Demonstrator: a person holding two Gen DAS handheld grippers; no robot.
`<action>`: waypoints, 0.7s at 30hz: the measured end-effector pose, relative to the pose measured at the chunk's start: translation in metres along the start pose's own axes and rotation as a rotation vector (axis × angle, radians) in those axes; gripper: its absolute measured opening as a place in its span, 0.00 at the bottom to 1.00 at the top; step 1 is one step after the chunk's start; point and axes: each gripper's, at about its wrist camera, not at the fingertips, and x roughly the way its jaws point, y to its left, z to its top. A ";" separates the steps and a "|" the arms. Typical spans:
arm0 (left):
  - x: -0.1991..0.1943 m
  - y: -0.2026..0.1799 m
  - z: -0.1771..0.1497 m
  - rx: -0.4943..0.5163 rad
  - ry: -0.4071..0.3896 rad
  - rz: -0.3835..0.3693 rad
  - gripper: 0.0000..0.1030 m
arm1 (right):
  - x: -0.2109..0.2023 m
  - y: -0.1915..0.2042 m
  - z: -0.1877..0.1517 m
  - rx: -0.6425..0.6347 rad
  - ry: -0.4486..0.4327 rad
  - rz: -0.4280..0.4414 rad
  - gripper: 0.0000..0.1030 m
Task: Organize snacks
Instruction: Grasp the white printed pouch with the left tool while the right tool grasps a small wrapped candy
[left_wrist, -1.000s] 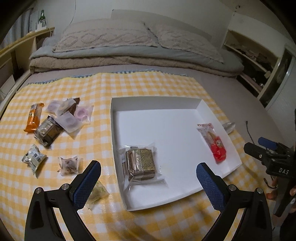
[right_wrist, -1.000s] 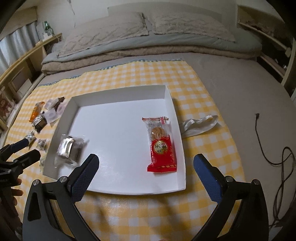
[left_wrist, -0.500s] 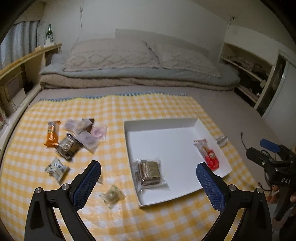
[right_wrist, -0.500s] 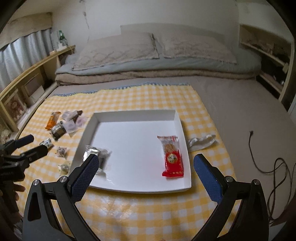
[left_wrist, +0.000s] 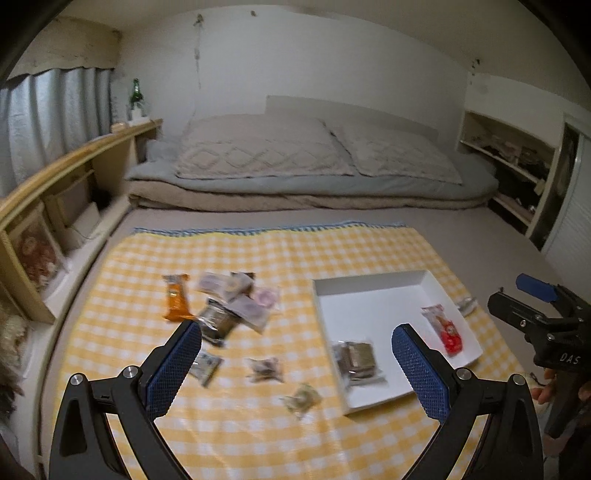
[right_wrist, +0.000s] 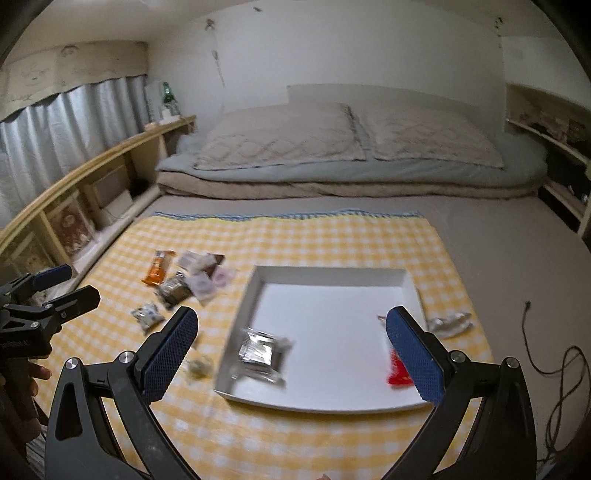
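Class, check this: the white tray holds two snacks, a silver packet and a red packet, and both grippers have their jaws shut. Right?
Not quite: both the left gripper and right gripper have jaws open, as each wrist view shows. The white tray does hold the silver packet and red packet.

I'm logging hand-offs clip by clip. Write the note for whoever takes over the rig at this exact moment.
Left gripper: open, empty, held above the checked cloth.
Right gripper: open, empty, held above the near side of the white tray.
Done: two snacks are in the tray, a silver packet at its left and a red packet at its right.
Left: the loose snacks on the cloth to the tray's left, among them an orange bar, a pile of pale wrappers and a few small packets nearer you.
A crumpled wrapper lies on the cloth beside the tray's right edge.
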 end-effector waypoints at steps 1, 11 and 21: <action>-0.006 0.006 0.000 0.001 -0.004 0.006 1.00 | 0.001 0.007 0.003 -0.004 -0.007 0.011 1.00; -0.044 0.056 0.005 -0.006 -0.024 0.080 1.00 | 0.025 0.067 0.017 -0.028 -0.014 0.096 1.00; 0.010 0.117 0.000 -0.086 0.027 0.083 1.00 | 0.079 0.111 0.012 -0.093 0.024 0.140 1.00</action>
